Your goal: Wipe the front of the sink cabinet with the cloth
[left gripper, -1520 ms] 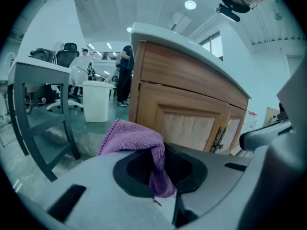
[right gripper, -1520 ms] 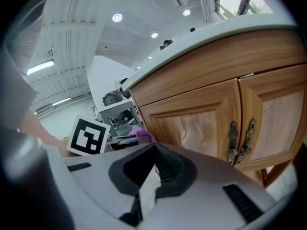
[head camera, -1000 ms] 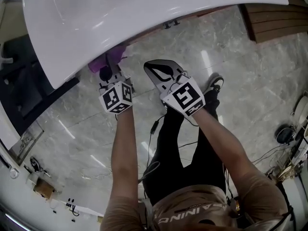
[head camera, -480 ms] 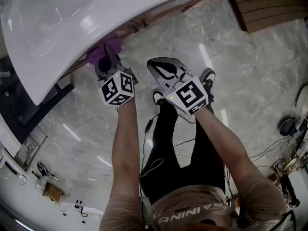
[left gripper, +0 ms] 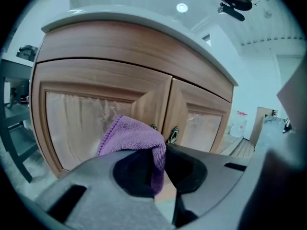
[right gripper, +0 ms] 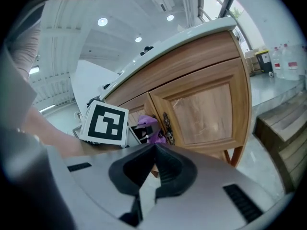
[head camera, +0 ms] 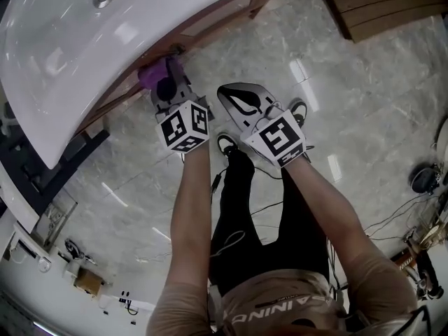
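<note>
Left gripper [head camera: 166, 82] of mine, seen from my head, holds the purple cloth [head camera: 154, 73] up by the wooden sink cabinet [head camera: 217, 16], just under the edge of the white sink [head camera: 70, 40]. My right gripper [head camera: 234, 100] hangs beside it over the floor [head camera: 350, 117]. From the left gripper, the jaws pinch the cloth, near the middle where the two doors meet; I cannot tell if it touches the wood. From the right gripper, the jaws are pressed together with nothing between them.
</note>
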